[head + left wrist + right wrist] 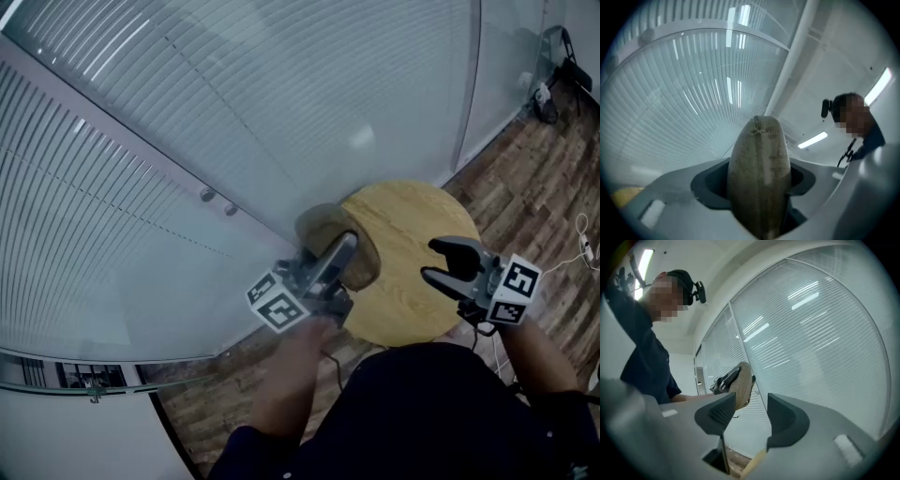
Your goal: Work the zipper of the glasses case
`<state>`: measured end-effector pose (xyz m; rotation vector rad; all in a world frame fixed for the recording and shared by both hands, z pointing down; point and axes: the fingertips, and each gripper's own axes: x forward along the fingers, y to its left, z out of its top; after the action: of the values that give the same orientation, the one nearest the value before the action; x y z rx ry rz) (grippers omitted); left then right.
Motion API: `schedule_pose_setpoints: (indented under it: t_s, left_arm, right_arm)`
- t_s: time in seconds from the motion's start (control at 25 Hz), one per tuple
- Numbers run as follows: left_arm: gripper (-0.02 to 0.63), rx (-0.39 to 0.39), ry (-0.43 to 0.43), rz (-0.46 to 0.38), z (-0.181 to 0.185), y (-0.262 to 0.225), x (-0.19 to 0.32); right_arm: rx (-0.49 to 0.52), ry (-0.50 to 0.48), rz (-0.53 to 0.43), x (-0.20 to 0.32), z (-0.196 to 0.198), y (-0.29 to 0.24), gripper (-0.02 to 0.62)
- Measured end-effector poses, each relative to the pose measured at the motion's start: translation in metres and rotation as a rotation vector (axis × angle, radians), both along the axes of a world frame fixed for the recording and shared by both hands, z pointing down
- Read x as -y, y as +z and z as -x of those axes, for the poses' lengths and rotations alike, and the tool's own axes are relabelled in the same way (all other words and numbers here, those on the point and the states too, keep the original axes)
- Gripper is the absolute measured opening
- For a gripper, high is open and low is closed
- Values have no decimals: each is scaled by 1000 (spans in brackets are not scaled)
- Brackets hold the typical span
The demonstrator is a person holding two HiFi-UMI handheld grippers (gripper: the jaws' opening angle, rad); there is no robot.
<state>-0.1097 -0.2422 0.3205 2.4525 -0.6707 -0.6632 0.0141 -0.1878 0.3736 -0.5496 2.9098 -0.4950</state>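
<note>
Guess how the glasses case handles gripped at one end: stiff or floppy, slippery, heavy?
Probably stiff: the glasses case juts from the jaws of the left gripper without sagging and keeps its oval shape. Likely not slippery: its surface looks like coarse woven fabric. Seems light: one clamp near its end holds it in the air.

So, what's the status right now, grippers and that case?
Left gripper shut on glasses case, held up. Right gripper open, empty, apart from case. Nothing in the way.
</note>
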Motion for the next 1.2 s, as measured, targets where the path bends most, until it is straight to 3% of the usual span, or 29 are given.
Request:
schedule_pose_setpoints:
  t_s: [0.16, 0.4, 0.72, 1.0, 1.2]
  left_arm:
    - [305, 308, -54, -78, 4, 32, -8]
    - [305, 484, -141, -102, 15, 66, -10]
    - [305, 501, -191, -35, 25, 114, -19]
    - [307, 542, -186, -25, 29, 136, -27]
    - [306, 528, -174, -20, 19, 133, -31]
  right_arm:
    - [83, 109, 99, 22, -30, 5, 162]
    - [26, 327, 151, 44, -66, 38, 71]
    - [-54, 495, 215, 57, -99, 78, 27]
    - [-115, 466, 180, 51, -90, 82, 8]
    - [-118, 463, 174, 44, -92, 83, 8]
